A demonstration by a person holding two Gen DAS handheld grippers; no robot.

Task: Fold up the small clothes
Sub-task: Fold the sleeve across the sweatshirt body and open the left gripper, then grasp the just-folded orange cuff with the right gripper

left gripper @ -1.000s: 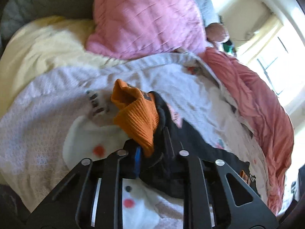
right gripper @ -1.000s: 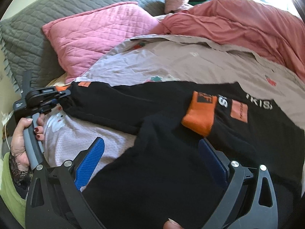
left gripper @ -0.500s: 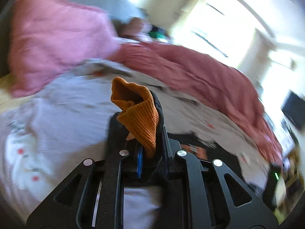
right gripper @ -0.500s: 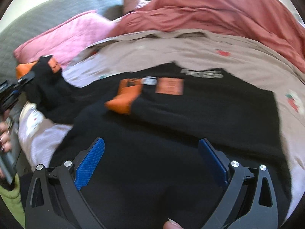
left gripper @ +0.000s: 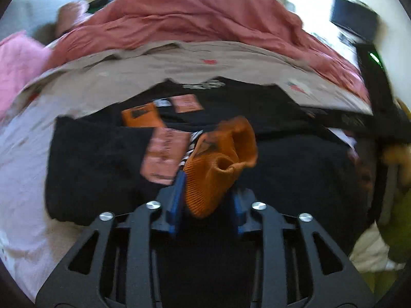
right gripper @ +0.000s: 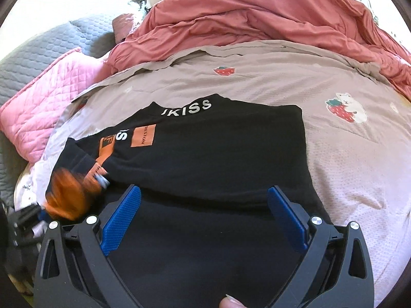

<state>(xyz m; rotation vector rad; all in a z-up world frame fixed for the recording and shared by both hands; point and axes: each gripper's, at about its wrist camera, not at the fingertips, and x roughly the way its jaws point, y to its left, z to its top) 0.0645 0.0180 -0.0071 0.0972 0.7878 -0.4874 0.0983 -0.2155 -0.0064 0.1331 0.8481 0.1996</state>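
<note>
A small black sweater (right gripper: 210, 159) with orange patches and white lettering lies on the bed, one sleeve folded across its body. It also shows in the left wrist view (left gripper: 97, 159). My left gripper (left gripper: 205, 195) is shut on the sweater's orange ribbed cuff (left gripper: 218, 164) and holds that sleeve over the body. The cuff shows blurred at the left of the right wrist view (right gripper: 66, 197). My right gripper (right gripper: 205, 213) is open and empty, jaws wide apart just above the sweater's near part.
The sweater lies on a beige strawberry-print sheet (right gripper: 346, 141). A crumpled red duvet (right gripper: 257, 18) is heaped behind it. A pink quilted pillow (right gripper: 48, 107) and a grey quilted headboard (right gripper: 38, 51) stand at the left.
My left gripper has swung the orange cuff and sleeve from the sweater's left side inward over its body. The right gripper has stayed open above the sweater.
</note>
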